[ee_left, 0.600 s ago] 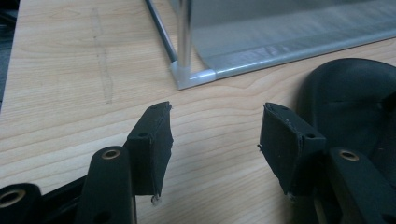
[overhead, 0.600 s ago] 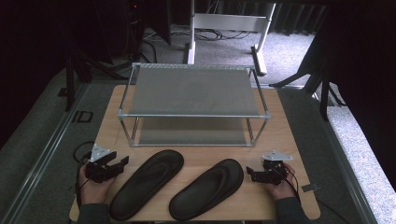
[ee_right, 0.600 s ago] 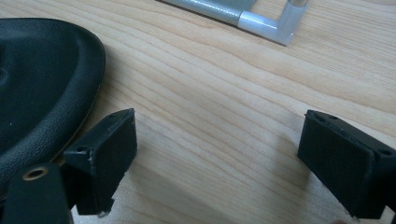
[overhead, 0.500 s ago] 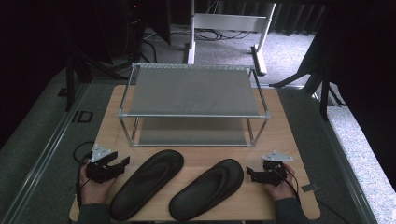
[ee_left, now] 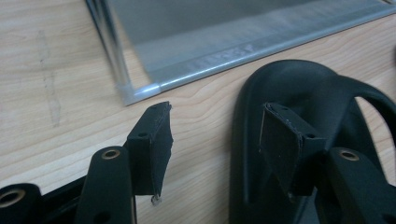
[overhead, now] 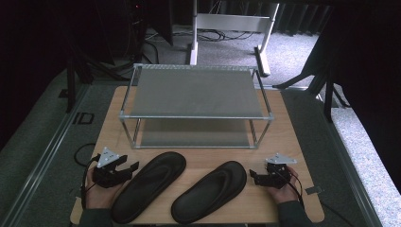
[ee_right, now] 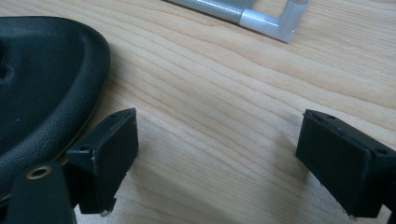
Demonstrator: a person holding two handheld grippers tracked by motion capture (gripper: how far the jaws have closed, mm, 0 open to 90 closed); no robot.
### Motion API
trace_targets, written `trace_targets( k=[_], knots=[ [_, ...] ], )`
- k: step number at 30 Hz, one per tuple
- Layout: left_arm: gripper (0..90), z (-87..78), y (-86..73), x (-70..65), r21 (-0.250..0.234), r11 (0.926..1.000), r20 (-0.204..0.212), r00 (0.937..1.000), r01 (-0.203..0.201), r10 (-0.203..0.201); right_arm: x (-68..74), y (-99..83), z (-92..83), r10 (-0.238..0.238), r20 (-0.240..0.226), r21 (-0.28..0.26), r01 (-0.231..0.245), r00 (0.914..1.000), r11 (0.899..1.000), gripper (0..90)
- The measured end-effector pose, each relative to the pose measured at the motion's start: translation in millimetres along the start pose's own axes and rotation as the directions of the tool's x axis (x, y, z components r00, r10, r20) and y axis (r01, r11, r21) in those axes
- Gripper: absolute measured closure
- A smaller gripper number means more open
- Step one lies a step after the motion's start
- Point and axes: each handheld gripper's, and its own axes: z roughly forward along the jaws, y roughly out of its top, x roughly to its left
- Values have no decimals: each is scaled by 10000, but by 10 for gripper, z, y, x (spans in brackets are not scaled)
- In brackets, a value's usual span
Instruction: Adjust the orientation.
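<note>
The left gripper [overhead: 126, 166], jaws parted and empty, rests on the wooden table [overhead: 293, 137], with the left flip-flop [overhead: 149, 184] just beside it at about three o'clock. The right gripper [overhead: 254, 176], jaws likewise spread over bare wood, has the right flip-flop [overhead: 210, 191] just beside it at nine o'clock. A metal shoe rack [overhead: 196, 92] stands at twelve o'clock from both.
</note>
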Motion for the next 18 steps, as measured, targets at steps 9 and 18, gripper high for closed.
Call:
trace_targets(
  k=[9,18],
  knots=[
    [440,-23,17,-17,-163,9999,193,9998,-23,26,0,-2,-2,-10,-17,1,10,10000,10000,124],
    [463,-11,36,-91,20,9995,575,9979,-307,305,0,-2,-2,-9,-17,1,9,10000,10000,124]
  ],
)
